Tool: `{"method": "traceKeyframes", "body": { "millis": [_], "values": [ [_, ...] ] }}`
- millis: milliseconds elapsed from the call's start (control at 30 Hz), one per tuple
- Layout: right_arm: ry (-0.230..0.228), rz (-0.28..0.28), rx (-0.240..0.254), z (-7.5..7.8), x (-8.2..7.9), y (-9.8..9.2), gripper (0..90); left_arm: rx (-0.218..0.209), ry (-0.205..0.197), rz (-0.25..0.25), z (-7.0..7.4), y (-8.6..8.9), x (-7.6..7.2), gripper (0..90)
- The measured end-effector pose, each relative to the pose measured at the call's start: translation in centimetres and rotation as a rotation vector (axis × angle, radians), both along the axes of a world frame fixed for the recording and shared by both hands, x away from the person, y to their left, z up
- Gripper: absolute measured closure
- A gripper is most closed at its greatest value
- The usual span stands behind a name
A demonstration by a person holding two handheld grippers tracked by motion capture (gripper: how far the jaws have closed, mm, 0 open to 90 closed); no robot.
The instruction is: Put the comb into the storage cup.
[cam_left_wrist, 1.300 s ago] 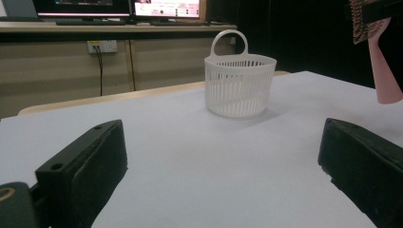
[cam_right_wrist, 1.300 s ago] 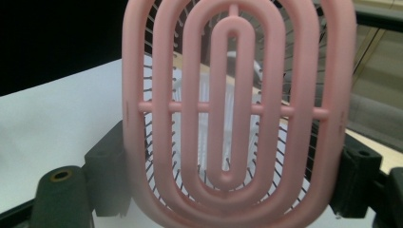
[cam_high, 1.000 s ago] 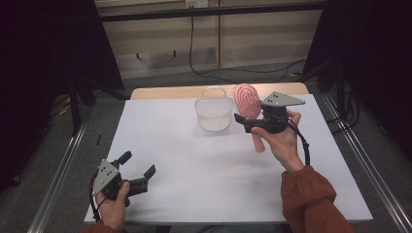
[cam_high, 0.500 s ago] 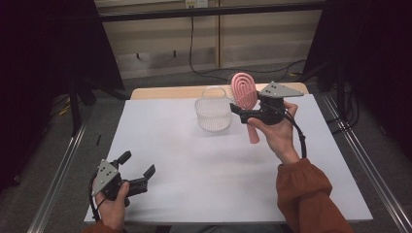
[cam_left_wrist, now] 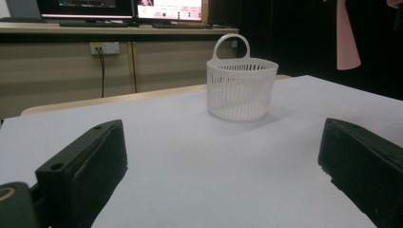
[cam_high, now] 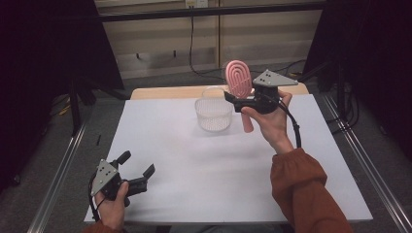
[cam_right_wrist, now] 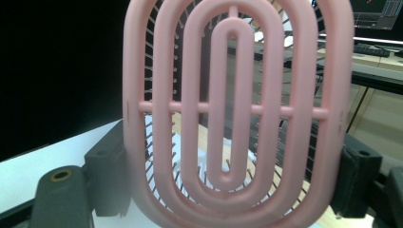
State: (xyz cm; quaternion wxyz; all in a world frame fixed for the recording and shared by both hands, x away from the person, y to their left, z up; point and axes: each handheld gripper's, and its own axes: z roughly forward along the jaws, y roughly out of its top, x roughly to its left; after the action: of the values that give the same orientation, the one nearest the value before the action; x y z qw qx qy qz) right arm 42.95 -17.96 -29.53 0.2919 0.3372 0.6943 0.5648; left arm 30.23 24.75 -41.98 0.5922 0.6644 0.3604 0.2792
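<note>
High view: my right gripper (cam_high: 241, 100) fingers clamp the pink hairbrush (cam_high: 239, 80) upright beside the white basket (cam_high: 214, 114), presumably for insertion; left gripper (cam_high: 136, 167) fingers spread, empty, resting on the table (cam_high: 204, 165).

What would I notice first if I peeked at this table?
Probably the pink hairbrush, held upright in the air by the right tool, just beside the white basket at the far middle of the table. Next, the left tool, open and holding nothing, near the front left corner.
</note>
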Motion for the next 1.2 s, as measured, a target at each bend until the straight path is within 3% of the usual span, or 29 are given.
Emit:
{"method": "traceKeyframes", "body": {
  "millis": [533, 833, 1200],
  "values": [
    [-0.005, 0.013, 0.023, 0.6, 2.3, 1.7, 19.2, -0.005, 0.004, -0.001, 0.0, 0.0, 0.0, 2.3],
    [-0.017, 0.002, 0.067, 1.0, 3.2, 2.1, 19.2, 0.004, -0.001, 0.0, 0.0, 0.1, -0.1, 2.3],
    [-0.039, -0.015, 0.065, 1.8, 4.5, 2.6, 19.2, -0.002, -0.001, -0.005, 0.0, 0.1, -0.1, 2.3]
  ]
}}
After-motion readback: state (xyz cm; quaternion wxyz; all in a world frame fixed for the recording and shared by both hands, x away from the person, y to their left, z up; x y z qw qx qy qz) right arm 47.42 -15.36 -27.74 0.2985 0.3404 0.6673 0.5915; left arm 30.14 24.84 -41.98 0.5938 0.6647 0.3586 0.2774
